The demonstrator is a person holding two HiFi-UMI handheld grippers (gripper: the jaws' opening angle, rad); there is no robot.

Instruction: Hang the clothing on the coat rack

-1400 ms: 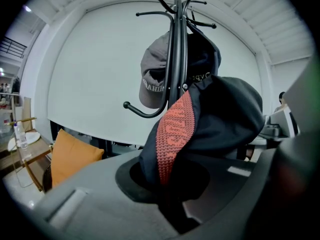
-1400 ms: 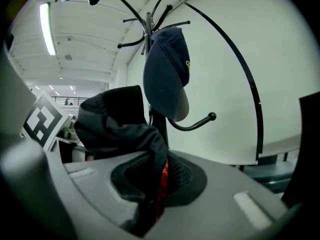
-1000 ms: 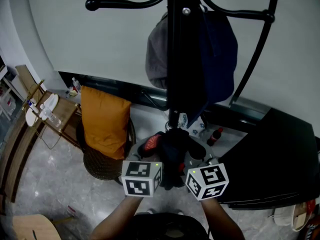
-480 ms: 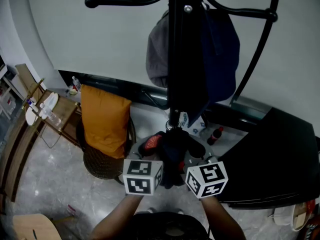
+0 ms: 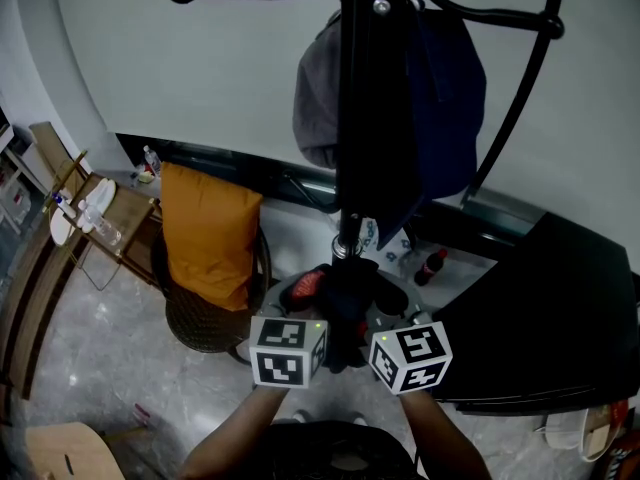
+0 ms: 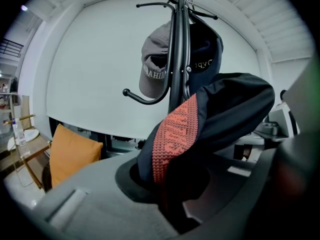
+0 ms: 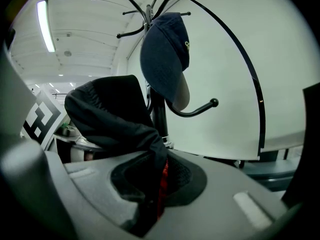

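Garment (image 6: pixel 225 109), dark with a red knit band: held up between both grippers, in front of rack (image 5: pixel 360 118), not yet hung. Left gripper (image 6: pixel 167 199): fingers clamped tight on the red-band edge. Right gripper (image 7: pixel 152 196): fingers closed on a dark fold. Rack hooks: grey cap (image 5: pixel 315 98), navy cap (image 5: pixel 445 108). Chair (image 5: pixel 205 328): orange cushion (image 5: pixel 210 233)

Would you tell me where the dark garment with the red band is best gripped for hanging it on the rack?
By the red band of the dark garment, from the near side, as the left gripper and right gripper are shut on it: the cloth arches between them, probably easing it over a hook.
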